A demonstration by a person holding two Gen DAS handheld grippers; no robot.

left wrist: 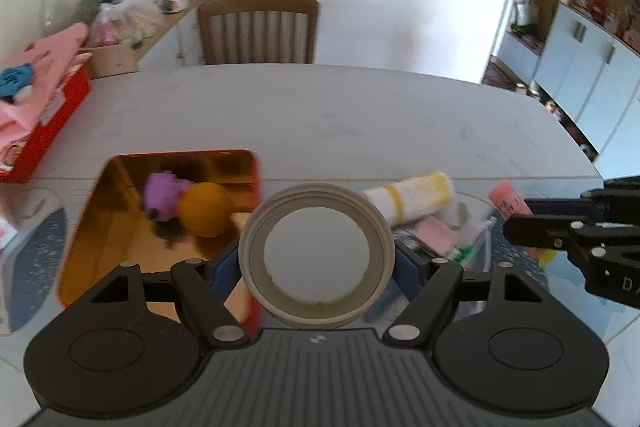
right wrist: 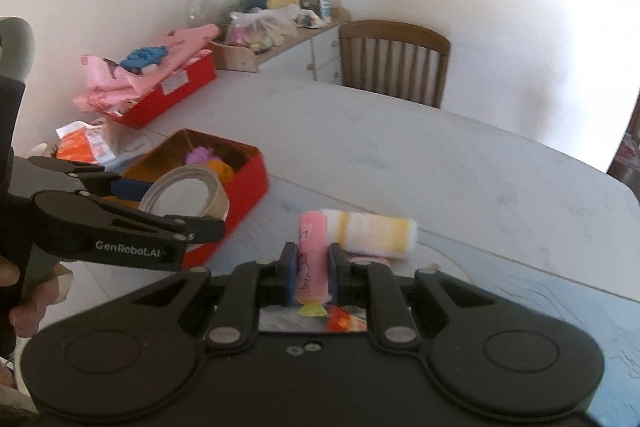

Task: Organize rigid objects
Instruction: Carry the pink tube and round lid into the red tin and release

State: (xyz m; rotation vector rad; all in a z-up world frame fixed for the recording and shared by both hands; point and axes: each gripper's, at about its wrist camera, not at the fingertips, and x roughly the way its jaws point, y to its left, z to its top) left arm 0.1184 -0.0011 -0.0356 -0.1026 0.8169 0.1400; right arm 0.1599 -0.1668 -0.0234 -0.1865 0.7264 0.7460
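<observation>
My left gripper [left wrist: 318, 263] is shut on a round beige lid [left wrist: 317, 255] and holds it above the table, just right of an open red tin box [left wrist: 120, 195]. The box holds a purple toy [left wrist: 162, 193] and an orange ball [left wrist: 204, 209]. In the right wrist view the lid [right wrist: 182, 197] hangs by the box [right wrist: 248, 183]. My right gripper [right wrist: 313, 275] is shut on a pink tube [right wrist: 312, 259] with a yellow-green end. The right gripper also shows at the right edge of the left wrist view [left wrist: 532, 223].
A rolled white-and-yellow towel [right wrist: 372, 229] lies on the white table [right wrist: 440, 163] beyond the right gripper. A larger red box with pink cloth [right wrist: 160, 83] stands at the far left. A wooden chair [right wrist: 394, 61] stands behind the table. Orange packets [right wrist: 80, 147] lie left of the tin.
</observation>
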